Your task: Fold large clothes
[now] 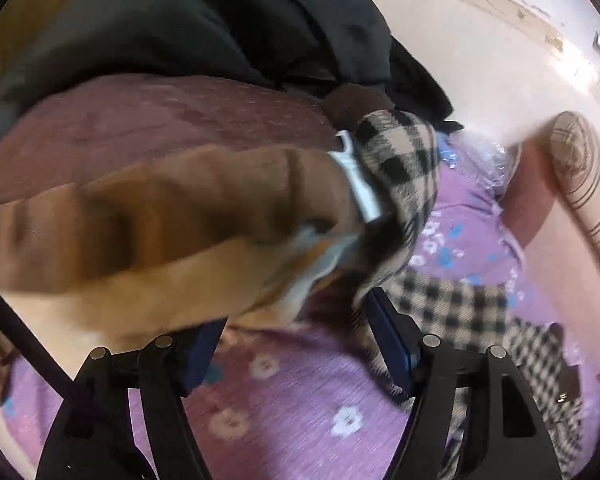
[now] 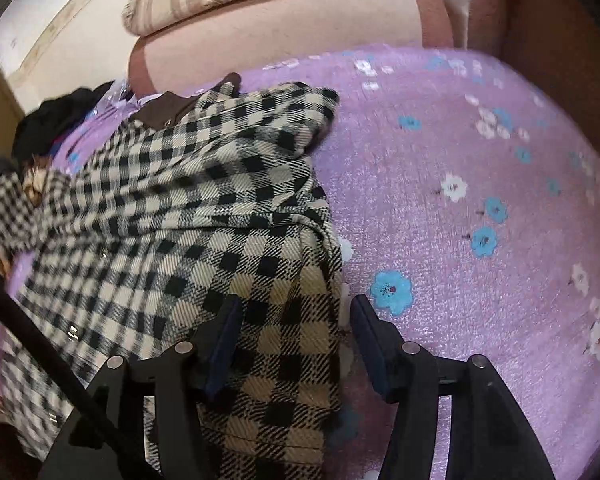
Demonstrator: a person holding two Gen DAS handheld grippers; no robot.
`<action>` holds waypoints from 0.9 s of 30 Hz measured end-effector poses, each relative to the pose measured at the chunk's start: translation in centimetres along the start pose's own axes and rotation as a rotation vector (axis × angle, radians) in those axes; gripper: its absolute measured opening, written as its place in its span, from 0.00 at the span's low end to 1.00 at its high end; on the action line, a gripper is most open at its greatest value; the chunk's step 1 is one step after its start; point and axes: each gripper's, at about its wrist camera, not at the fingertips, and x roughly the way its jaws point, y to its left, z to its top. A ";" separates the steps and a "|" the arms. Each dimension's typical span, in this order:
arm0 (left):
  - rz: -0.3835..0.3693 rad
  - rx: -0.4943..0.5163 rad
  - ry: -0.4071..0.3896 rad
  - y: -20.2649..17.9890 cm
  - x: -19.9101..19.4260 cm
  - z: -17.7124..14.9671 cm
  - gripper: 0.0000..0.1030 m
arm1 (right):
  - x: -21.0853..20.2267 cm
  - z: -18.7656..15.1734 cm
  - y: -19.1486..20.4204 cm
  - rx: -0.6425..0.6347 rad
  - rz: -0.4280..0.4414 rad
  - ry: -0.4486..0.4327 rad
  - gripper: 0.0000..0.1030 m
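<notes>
To our right of the checked coat (image 2: 204, 216) we see the purple flowered bedspread (image 2: 480, 208) lying bare up to the pink headboard (image 2: 284, 44), giving free passage. On our left the way is crowded: a brown quilted garment (image 1: 172, 216) hangs close before the left gripper (image 1: 296, 344), with dark clothes (image 1: 220, 20) heaped behind it.

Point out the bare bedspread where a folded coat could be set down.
Free: the purple floral bedspread right of the checked coat, up to the pink headboard. Crowded: the coat's left side, with the dark clothes pile by its collar.
</notes>
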 end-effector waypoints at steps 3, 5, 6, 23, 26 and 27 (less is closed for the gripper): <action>-0.032 0.011 -0.018 -0.8 0.6 0.8 0.68 | 0.3 -0.4 1.1 -0.058 -0.039 -0.004 0.67; -0.042 0.005 -0.032 -1.2 0.6 1.1 0.68 | 0.6 -0.4 1.6 -0.087 -0.057 -0.005 0.71; -0.047 -0.002 -0.037 -1.2 0.6 1.3 0.68 | 0.6 -0.4 1.7 -0.093 -0.060 -0.006 0.72; -0.086 -0.115 0.071 -1.4 -2.2 -1.8 0.03 | 0.9 -0.6 1.8 -0.089 -0.050 -0.017 0.79; -0.199 -0.007 0.054 -5.6 -4.2 -3.8 0.03 | 0.9 -0.6 1.8 -0.085 -0.047 -0.020 0.79; -0.235 0.025 0.053 -6.7 -4.7 -4.3 0.03 | 0.9 -0.6 1.7 -0.084 -0.046 -0.020 0.79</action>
